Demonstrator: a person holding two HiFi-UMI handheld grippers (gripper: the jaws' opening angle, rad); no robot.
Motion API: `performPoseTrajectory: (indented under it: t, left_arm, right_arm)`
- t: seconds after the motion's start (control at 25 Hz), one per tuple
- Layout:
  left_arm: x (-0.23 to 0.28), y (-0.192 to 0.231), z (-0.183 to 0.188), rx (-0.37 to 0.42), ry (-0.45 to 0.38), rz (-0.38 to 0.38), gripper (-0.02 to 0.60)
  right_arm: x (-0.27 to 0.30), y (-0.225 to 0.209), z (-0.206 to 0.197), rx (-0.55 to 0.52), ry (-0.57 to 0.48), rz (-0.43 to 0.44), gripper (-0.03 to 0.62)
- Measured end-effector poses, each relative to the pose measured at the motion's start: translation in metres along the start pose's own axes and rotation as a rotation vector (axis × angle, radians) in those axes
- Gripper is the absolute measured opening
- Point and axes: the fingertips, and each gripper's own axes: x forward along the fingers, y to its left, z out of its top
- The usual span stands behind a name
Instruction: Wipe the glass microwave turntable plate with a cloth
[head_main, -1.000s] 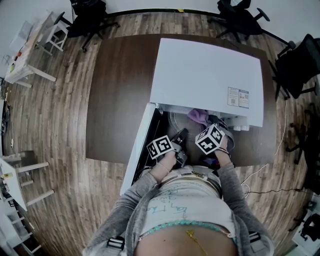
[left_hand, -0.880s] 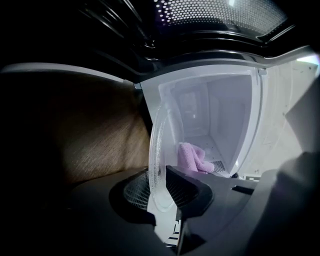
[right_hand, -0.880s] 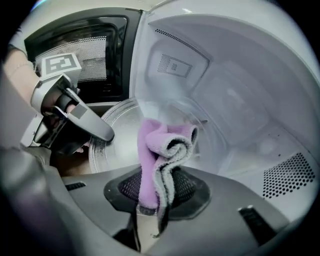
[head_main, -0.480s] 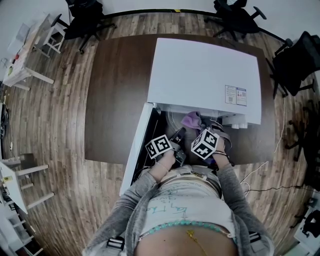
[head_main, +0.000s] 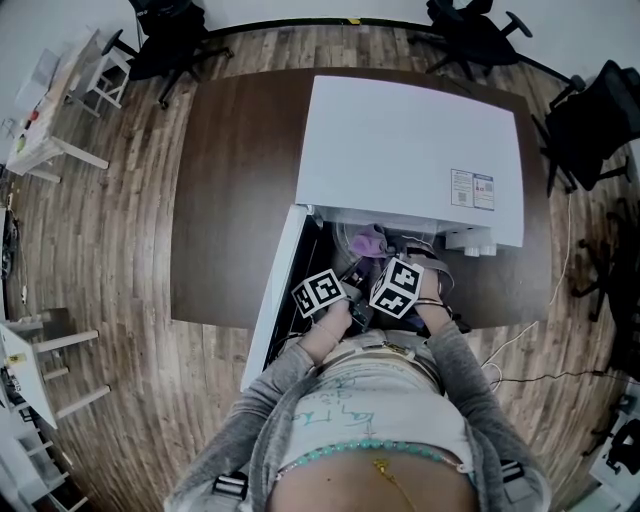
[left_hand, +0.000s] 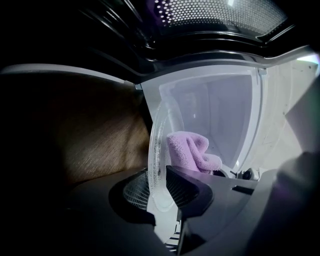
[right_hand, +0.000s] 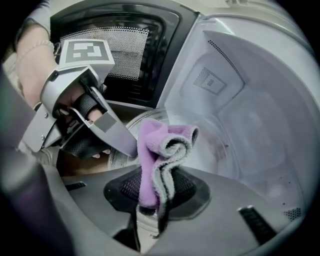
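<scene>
Clear round glass turntable plate (left_hand: 156, 145) stood on edge, nearly upright, at the mouth of the white microwave oven (head_main: 410, 150), which is set on the dark brown wooden surface (head_main: 240, 180). Long axis run up and down, with the top leaned slightly right in the left gripper view. Plate seen there almost edge-on, broad face turned toward the cavity.

Plate largely covered by the two grippers in the head view. Upper rim lost against the pale cavity wall. Open mesh-windowed door (right_hand: 125, 50) noted left of the cavity.

Lower rim of the plate clamped between the narrowly parted jaws of the left gripper (left_hand: 160, 186). Folded lilac-and-grey terry cloth (right_hand: 157, 150) pinched between the jaws of the right gripper (right_hand: 152, 202). The bunch is stood up out of them and brought to the plate's inner face; actual contact not resolved.
</scene>
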Motion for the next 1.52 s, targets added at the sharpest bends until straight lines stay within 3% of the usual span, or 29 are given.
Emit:
performPoseTrajectory:
  t: [0.48,0.8,1.36,1.52]
  left_arm:
    - [-0.001,0.000,0.001,0.003,-0.002,0.000,0.075]
    - [-0.001,-0.001,0.001,0.000,-0.001,0.000,0.075]
    - [0.000,-0.001,0.000,0.000,0.002,-0.011,0.075]
    - [0.001,-0.002,0.000,0.000,0.005,-0.015,0.075]
  right_arm:
    - [0.009,-0.011,0.033,-0.030,-0.049,0.009,0.115]
    - [0.013,-0.026,0.045,-0.025,-0.085,-0.030,0.115]
    - [0.020,-0.050,0.042,0.076,-0.107,-0.073,0.115]
    - [0.019,-0.067,0.033,0.101,-0.089,-0.124,0.117]
